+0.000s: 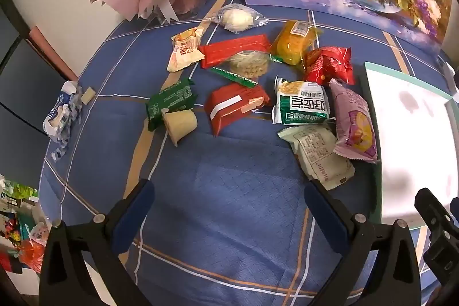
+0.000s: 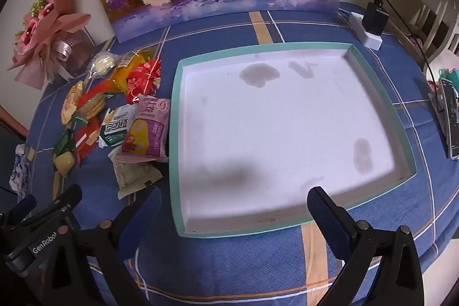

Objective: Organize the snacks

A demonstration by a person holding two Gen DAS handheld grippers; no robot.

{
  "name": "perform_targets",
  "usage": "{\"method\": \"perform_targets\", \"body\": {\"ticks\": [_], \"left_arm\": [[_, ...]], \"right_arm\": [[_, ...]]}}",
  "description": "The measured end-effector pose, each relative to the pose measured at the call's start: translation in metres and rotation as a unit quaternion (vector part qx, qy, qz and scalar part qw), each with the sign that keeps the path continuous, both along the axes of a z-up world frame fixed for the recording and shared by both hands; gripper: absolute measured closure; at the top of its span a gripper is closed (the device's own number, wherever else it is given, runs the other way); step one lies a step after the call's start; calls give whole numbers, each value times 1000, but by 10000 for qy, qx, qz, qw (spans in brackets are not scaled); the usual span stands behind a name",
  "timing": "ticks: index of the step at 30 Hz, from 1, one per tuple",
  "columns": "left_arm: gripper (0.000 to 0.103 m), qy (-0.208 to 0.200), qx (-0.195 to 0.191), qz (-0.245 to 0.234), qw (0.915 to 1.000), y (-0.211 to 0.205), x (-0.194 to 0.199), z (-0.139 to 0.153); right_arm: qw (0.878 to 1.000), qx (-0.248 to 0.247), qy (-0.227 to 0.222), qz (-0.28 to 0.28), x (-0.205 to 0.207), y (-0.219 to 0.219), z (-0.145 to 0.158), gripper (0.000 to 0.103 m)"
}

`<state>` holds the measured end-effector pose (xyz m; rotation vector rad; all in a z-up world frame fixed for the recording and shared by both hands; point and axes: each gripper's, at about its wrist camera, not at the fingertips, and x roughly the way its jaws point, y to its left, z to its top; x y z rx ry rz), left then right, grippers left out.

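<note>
Nothing is sorted yet: the pile of wrapped snacks (image 1: 258, 82) lies on the blue checked desk (image 1: 229, 205) beside the empty teal-rimmed white tray (image 2: 287, 134), both the left gripper (image 1: 229, 211) and right gripper (image 2: 233, 217) wide open, holding nothing.

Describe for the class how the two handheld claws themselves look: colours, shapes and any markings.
Both claws are matte black, with two angular fingers that have triangular cut-outs, silver pivot bolts and dark blue pads. In its own view the left claw shows them; so does the right claw. White "GenRobot" lettering marks the left claw's body in the right view. No sleeves or cables show.
</note>
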<state>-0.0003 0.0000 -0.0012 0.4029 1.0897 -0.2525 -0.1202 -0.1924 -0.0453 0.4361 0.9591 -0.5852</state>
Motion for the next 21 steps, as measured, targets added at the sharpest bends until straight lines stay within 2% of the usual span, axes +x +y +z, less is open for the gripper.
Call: {"method": "perform_targets", "body": {"ticks": [21], "left_arm": [[0,-36,-71,57,10000,3,0,7]], "right_arm": [[10000,-77,-3,6,4,5,3,0]]}}
